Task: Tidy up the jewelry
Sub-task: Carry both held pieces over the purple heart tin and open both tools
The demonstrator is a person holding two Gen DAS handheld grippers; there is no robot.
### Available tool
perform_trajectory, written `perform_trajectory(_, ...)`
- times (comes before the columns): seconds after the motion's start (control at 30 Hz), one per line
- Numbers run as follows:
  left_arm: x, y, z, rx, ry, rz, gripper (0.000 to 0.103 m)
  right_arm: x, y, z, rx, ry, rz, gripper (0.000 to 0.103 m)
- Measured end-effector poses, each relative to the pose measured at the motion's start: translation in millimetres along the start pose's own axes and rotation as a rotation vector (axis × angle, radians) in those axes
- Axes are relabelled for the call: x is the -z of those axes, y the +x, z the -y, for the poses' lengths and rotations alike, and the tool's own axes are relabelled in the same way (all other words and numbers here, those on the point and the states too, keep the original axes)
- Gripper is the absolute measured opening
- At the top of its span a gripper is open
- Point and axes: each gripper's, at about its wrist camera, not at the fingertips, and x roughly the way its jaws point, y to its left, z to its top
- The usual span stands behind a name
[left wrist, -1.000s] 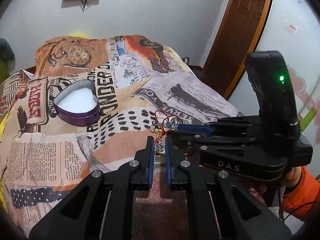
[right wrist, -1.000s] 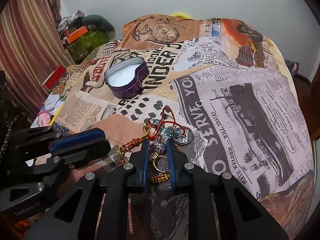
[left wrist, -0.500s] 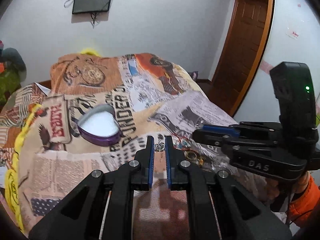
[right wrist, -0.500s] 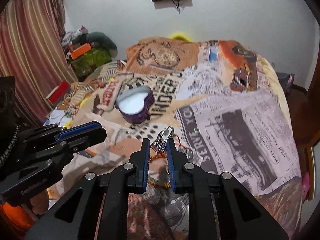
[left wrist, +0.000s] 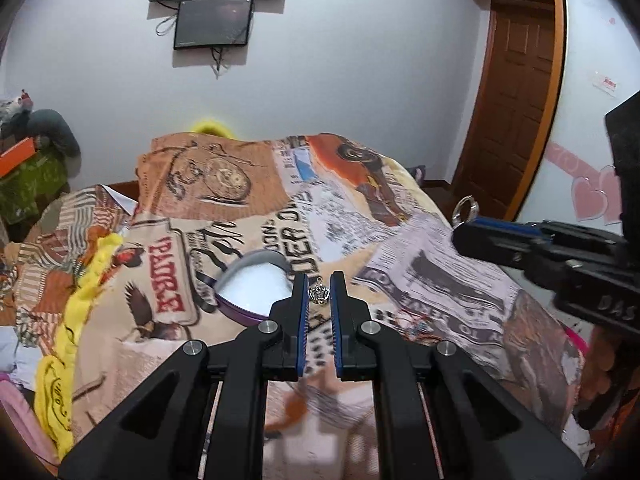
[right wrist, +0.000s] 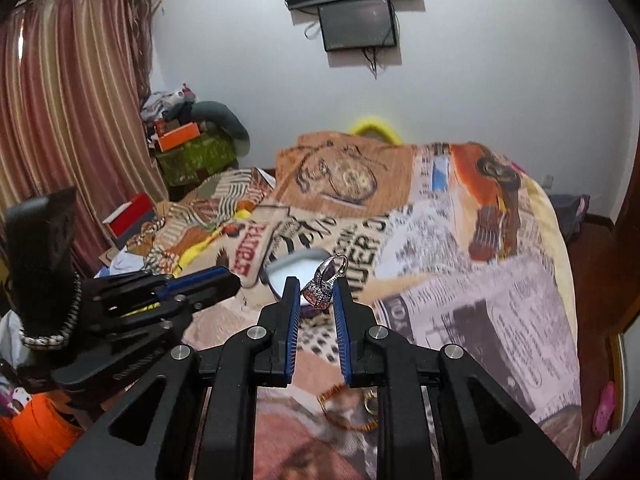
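My left hand-held gripper (left wrist: 319,286) pinches a crown charm (left wrist: 320,293); my right hand-held gripper (right wrist: 316,289) grips a ring (right wrist: 325,285) above the bed (right wrist: 460,280).

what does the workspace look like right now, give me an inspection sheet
surface: bed under a newspaper-print blanket, rumpled at the left edge.
job's things: purple heart-shaped tin, open, white lining, on the blanket; crown charm; jewelled ring; tangle of beaded cords and rings on the blanket below the right gripper.
clutter: yellow cloth, orange box, red box and piled items at the bedside.
grippers: left gripper shut on crown charm; right gripper shut on jewelled ring; both held above the bed.
cables: loose wires hanging under the wall screen.
surroundings: white wall, striped curtain, wooden door.
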Motion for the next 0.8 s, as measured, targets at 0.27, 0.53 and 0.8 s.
perform_trajectory(0.27,-12,8,-27,-0.039,-0.008,0.016,0.009,-13,20,-12,-0.015,-0.027,0.009,0.015)
perform_trajectory(0.53,-23,35,-53,-0.04,-0.03,-0.009,0.009,-21,65,-10,-0.036,-0.027,-0.05,0.015)
perform_trajectory(0.8,-19,81,-76,-0.002,-0.089,-0.116,0.009,-25,111,-3,-0.071,-0.028,-0.164,0.015)
